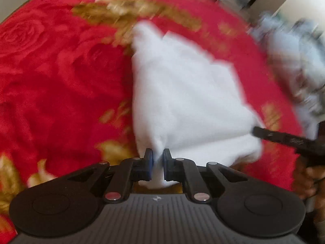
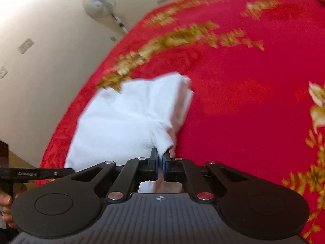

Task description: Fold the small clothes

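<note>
A small white garment (image 1: pixel 182 93) hangs stretched over a red blanket with gold flowers (image 1: pixel 50 71). My left gripper (image 1: pixel 158 156) is shut on one near corner of it. The right gripper shows in the left wrist view as a black finger (image 1: pixel 284 139) at the garment's right corner. In the right wrist view my right gripper (image 2: pixel 161 155) is shut on a bunched corner of the white garment (image 2: pixel 130 118), which spreads to the left. The left gripper's body (image 2: pixel 30 173) shows at the left edge there. Both views are motion-blurred.
The red blanket (image 2: pixel 243 81) covers the whole surface. A blurred pile of pale clothes (image 1: pixel 294 67) lies at the right in the left wrist view. A cream wall (image 2: pixel 40 61) with a fan (image 2: pixel 99 3) stands beyond the blanket's left edge.
</note>
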A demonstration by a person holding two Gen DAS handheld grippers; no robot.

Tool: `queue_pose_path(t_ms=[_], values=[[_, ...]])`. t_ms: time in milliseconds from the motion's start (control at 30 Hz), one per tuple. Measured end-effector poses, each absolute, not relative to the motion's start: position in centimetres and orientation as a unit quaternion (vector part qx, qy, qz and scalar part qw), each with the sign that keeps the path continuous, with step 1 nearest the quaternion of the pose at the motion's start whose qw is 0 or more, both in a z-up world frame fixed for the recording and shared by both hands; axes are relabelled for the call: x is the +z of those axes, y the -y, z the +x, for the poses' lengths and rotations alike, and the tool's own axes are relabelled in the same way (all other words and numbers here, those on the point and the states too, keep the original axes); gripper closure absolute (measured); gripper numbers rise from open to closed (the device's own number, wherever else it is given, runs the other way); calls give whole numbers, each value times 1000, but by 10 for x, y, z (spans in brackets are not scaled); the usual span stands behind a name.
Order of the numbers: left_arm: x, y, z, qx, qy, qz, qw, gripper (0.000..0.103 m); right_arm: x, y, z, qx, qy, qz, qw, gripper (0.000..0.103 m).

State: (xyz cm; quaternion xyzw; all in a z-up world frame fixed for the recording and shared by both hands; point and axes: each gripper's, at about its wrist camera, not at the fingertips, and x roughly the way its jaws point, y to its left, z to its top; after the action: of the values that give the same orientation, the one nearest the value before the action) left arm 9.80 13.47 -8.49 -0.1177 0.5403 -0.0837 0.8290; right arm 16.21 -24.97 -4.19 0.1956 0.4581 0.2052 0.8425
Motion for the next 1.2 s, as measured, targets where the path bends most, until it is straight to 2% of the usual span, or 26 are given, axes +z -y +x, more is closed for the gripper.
queue_pose_path(t_ms=[67,100,133,200,233,300,333,367,400,467,533,700,767,933,1200], values=[[-90,-129,95,-73,-553,-75,827,85,-63,244,162,207,-503,183,819,95],[-86,-127,92,-75,-545,-61,833,85,-69,241,159,202,-512,168,818,86],[-80,-124,88,-78,-532,-48,842,85,-72,239,156,196,-514,150,821,84],[-67,-120,78,-70,-505,-10,860,85,-70,238,153,194,-513,134,825,84],[-61,-115,74,-63,-492,11,868,80,-66,240,151,176,-515,121,830,84],[-41,-109,59,-50,-455,36,888,55,-54,247,144,124,-507,84,849,82],[-32,-106,53,-45,-437,34,898,31,-44,252,139,107,-496,80,858,82],[-21,-103,43,-37,-413,29,910,15,-33,255,134,96,-482,83,867,82],[-11,-99,30,-33,-383,26,923,13,-18,261,124,88,-457,93,880,81],[6,-84,9,-25,-340,35,940,10,13,264,105,82,-404,106,905,73],[20,-68,-9,-12,-307,39,951,4,37,262,80,77,-356,112,925,45],[24,-30,-62,5,-243,23,970,2,58,246,9,86,-275,120,950,32],[14,-22,-70,23,-239,13,971,2,50,234,-11,84,-273,104,953,30],[-10,-24,-51,29,-298,-2,954,2,32,203,-11,113,-294,45,948,30],[-28,-37,-27,47,-345,-15,937,1,19,181,0,126,-318,29,939,30]])
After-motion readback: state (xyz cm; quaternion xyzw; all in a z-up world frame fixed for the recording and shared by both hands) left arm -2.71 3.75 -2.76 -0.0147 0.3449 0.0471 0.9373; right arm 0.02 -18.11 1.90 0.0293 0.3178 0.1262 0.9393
